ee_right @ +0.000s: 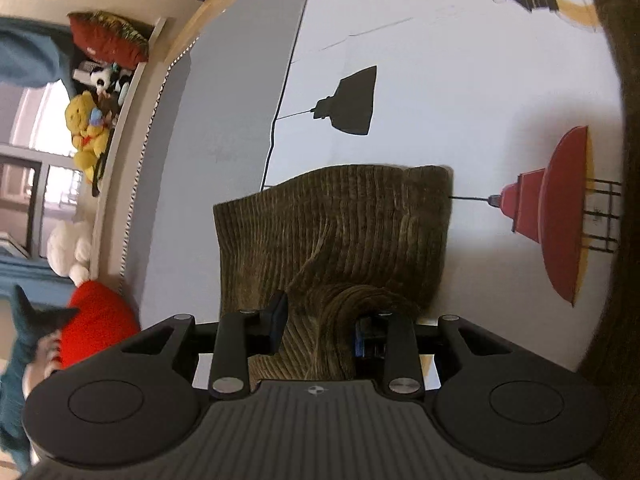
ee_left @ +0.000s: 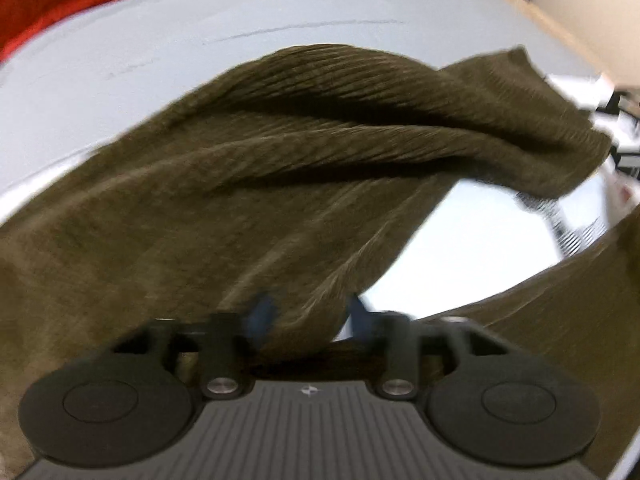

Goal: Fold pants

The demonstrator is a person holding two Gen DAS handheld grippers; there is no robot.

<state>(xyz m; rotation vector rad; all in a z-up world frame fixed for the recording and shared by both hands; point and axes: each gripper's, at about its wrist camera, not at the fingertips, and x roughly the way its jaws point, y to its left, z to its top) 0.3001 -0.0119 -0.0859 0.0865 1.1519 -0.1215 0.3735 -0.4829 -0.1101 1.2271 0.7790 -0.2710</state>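
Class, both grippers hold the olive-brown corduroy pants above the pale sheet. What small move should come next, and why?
Probably draw the two grippers apart. The left gripper and right gripper each pinch the olive-brown corduroy pants, yet the cloth between them hangs twisted in thick rolls, so it cannot be laid flat on the pale blue-grey sheet yet.

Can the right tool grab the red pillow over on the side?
Probably not now: the right tool is shut on the brown pants, and the red pillow lies off to its side, apart from its fingers.

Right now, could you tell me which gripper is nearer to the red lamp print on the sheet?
Right. The right gripper, shut on the pants, has the red lamp print just ahead; the left gripper shows none in its view.
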